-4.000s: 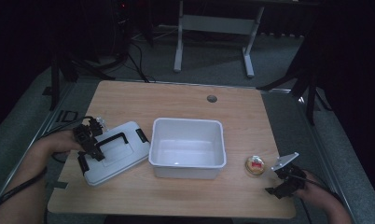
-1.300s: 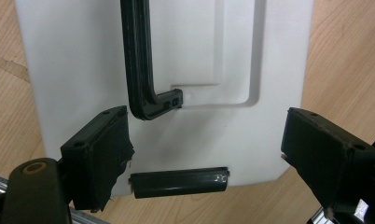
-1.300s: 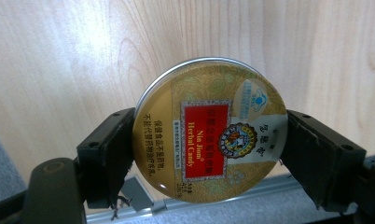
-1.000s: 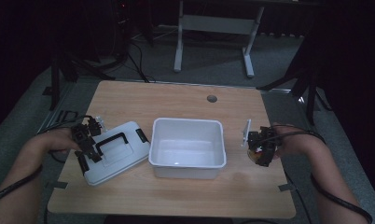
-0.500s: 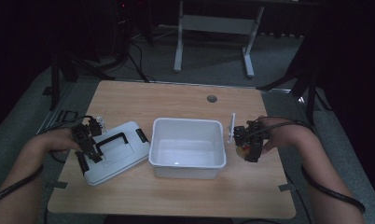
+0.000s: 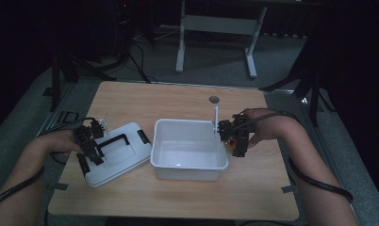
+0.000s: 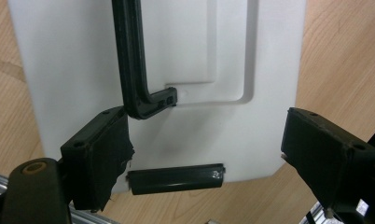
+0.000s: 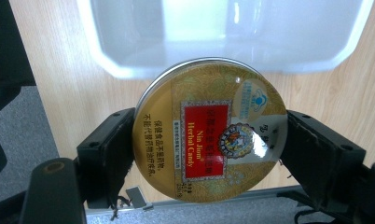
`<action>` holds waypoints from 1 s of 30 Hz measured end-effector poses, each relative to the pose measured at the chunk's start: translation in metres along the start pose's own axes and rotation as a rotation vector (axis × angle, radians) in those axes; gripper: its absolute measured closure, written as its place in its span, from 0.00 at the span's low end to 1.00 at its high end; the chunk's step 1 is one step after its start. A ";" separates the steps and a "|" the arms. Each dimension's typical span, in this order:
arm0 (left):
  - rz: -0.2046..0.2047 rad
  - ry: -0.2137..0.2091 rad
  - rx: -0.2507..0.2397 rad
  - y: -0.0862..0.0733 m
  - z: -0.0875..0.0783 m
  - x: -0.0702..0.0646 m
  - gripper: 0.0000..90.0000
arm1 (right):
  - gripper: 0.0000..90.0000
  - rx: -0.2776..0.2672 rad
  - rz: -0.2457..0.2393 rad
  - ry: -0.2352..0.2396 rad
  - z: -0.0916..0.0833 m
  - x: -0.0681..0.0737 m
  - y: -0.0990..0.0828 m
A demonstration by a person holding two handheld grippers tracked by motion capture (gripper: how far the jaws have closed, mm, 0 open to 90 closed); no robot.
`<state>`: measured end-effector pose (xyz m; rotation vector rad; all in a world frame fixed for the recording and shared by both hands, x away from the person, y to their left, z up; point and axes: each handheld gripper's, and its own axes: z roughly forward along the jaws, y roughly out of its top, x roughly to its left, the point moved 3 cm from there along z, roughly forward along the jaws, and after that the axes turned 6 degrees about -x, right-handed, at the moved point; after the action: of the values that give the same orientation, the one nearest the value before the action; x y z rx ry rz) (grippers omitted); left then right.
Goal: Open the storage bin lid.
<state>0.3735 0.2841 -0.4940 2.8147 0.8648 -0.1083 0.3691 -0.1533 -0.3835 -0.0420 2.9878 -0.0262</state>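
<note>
**A:** What are the right gripper's fingers doing?

**B:** The right gripper (image 8: 209,154) has its two black jaws pinching a round gold candy tin (image 8: 211,130) by its opposite edges. The lid faces the camera, with a red label reading "Herbal Candy". In the high view the right gripper (image 6: 235,136) is held above the table just beside the right wall of the tub.

**A:** Which tub?

**B:** A white rectangular plastic tub (image 6: 190,167), open at the top, standing in the middle of a light wooden table (image 6: 178,197). In the right gripper view its rim (image 8: 129,70) lies just beyond the tin.

**A:** And the left fingers?

**B:** The left gripper (image 7: 204,149) has its jaws spread wide with nothing between them. They hang over a white lid (image 7: 195,56) that lies flat on the table. A black handle (image 7: 132,70) runs along the lid, and its bent end sits right by one jaw. A black latch (image 7: 176,179) lies at the lid's near edge, between the jaws.

**A:** Where is that in the high view?

**B:** The left gripper (image 6: 89,146) is over the left end of the lid (image 6: 121,160), which lies just left of the tub. A person's forearms come in from the bottom corners.
</note>
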 end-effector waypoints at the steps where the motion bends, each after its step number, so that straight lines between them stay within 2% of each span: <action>1: 0.000 0.002 -0.003 0.000 -0.001 0.000 0.17 | 0.23 -0.001 -0.004 0.002 -0.001 0.000 0.003; 6: 0.000 0.003 -0.008 -0.002 -0.002 0.000 0.17 | 0.23 -0.008 -0.016 0.012 -0.002 -0.002 0.016; 9: -0.005 0.003 -0.003 -0.003 -0.001 0.000 0.17 | 0.23 -0.004 -0.029 0.012 -0.002 -0.002 0.026; 10: -0.007 0.003 -0.005 -0.004 0.000 0.001 0.17 | 0.23 -0.005 -0.049 0.012 -0.002 -0.002 0.032; 17: -0.005 0.001 0.001 -0.005 0.002 0.001 0.17 | 0.23 -0.023 -0.074 0.029 0.000 0.001 0.049; 19: -0.004 0.000 0.001 -0.005 0.002 0.001 0.17 | 0.23 -0.035 -0.083 0.041 0.006 -0.001 0.056; 23: -0.003 0.001 0.001 -0.005 0.002 0.001 0.17 | 0.23 -0.021 -0.089 0.046 0.016 -0.002 0.061; 24: -0.004 0.000 0.000 -0.005 0.002 0.001 0.17 | 0.23 -0.012 -0.094 0.051 0.025 -0.002 0.064; 30: -0.008 -0.006 0.005 -0.006 0.004 0.001 0.17 | 0.23 -0.006 -0.104 0.082 0.048 -0.003 0.065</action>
<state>0.3706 0.2890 -0.4991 2.8141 0.8756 -0.1201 0.3773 -0.0888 -0.4314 -0.2013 3.0646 -0.0311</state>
